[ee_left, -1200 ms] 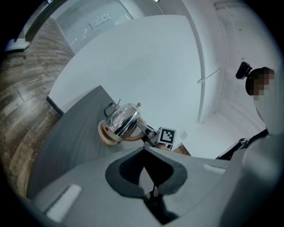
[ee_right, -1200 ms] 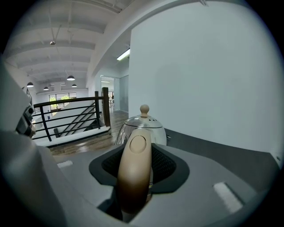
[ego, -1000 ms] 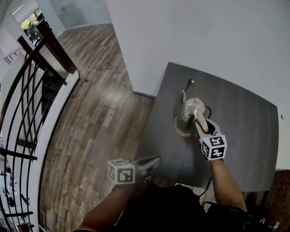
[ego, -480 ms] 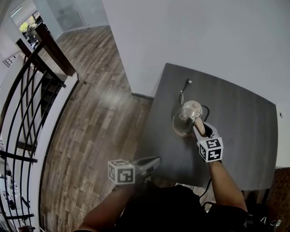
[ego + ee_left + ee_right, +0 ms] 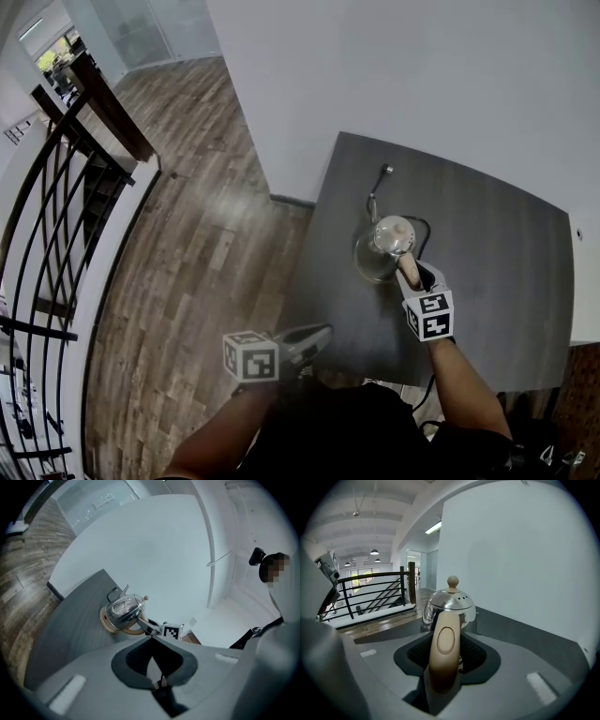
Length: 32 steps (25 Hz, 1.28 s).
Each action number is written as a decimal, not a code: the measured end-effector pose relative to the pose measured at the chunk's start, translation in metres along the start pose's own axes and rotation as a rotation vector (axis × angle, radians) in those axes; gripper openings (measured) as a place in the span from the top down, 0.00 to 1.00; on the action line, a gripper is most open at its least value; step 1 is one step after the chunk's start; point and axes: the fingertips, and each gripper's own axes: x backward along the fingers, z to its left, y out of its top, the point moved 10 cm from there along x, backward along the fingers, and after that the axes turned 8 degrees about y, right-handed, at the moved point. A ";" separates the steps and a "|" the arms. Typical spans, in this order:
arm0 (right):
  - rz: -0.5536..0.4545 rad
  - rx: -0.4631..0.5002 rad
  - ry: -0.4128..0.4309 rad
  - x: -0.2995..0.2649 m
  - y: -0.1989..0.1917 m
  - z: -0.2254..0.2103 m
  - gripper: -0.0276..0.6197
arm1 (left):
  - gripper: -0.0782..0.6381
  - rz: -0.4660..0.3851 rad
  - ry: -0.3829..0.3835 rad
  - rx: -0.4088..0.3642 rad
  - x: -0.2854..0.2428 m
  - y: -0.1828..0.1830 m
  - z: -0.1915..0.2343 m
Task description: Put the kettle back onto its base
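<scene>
A shiny steel kettle (image 5: pixel 386 242) with a beige knob and a beige handle (image 5: pixel 443 648) stands on the dark table (image 5: pixel 506 253). Its round beige base (image 5: pixel 112 624) shows under it in the left gripper view, and the kettle (image 5: pixel 123 611) appears to rest on it. My right gripper (image 5: pixel 412 277) is shut on the kettle's handle, which fills the space between its jaws in the right gripper view. My left gripper (image 5: pixel 314 339) hangs near the table's front left corner, well away from the kettle, shut with nothing in it.
A cord with a plug (image 5: pixel 379 180) runs from the base toward the white wall (image 5: pixel 422 84). Wood floor (image 5: pixel 197 253) lies left of the table, with a black stair railing (image 5: pixel 56 216) further left.
The kettle and my right gripper have moved slightly left and down toward the table, settling onto the base. The left gripper has stayed put.
</scene>
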 end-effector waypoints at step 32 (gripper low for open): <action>0.108 0.264 0.079 -0.001 -0.014 -0.026 0.66 | 0.89 0.006 -0.004 -0.002 -0.006 -0.012 -0.013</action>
